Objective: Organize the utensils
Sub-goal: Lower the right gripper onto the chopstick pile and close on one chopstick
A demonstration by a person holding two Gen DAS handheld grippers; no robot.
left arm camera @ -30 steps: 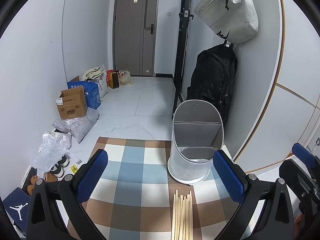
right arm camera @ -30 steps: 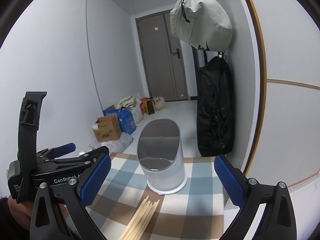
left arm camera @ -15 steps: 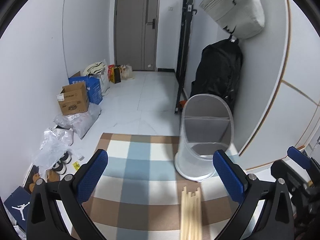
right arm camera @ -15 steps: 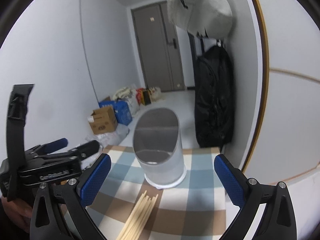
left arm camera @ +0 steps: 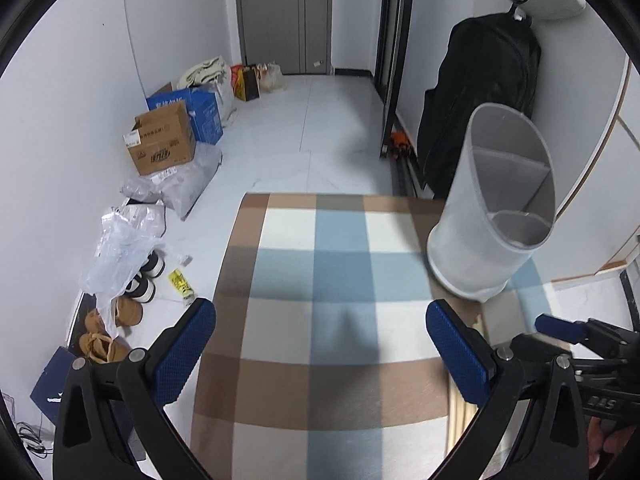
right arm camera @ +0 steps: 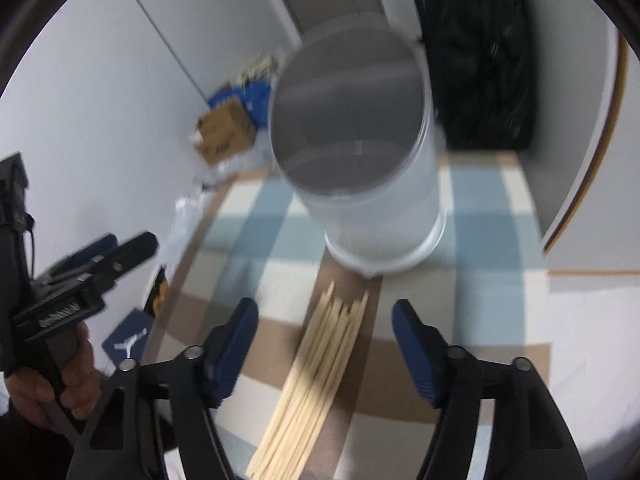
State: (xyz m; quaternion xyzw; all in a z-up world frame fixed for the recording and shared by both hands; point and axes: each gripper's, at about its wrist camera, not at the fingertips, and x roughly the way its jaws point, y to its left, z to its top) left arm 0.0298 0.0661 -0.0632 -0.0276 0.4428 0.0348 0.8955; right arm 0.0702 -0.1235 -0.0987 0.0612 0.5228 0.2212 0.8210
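A bundle of pale wooden chopsticks lies flat on the checked cloth, just in front of a white divided utensil holder. My right gripper hangs low over the bundle. Its jaws are closing, with the chopsticks between them, and the blue pads stand apart from the wood. My left gripper is wide open over bare cloth, with nothing in it. The holder stands upright to its far right. The chopsticks show only as a sliver behind its right finger.
A black backpack hangs on the wall behind the holder. Cardboard boxes, plastic bags and shoes line the floor to the left, below the table's left edge. A hand holds the left gripper's handle. A white surface borders the cloth on the right.
Both grippers tipped downward and sank toward the cloth. The right one came close over the chopsticks and its jaws narrowed. The holder slid to the right in the left wrist view.
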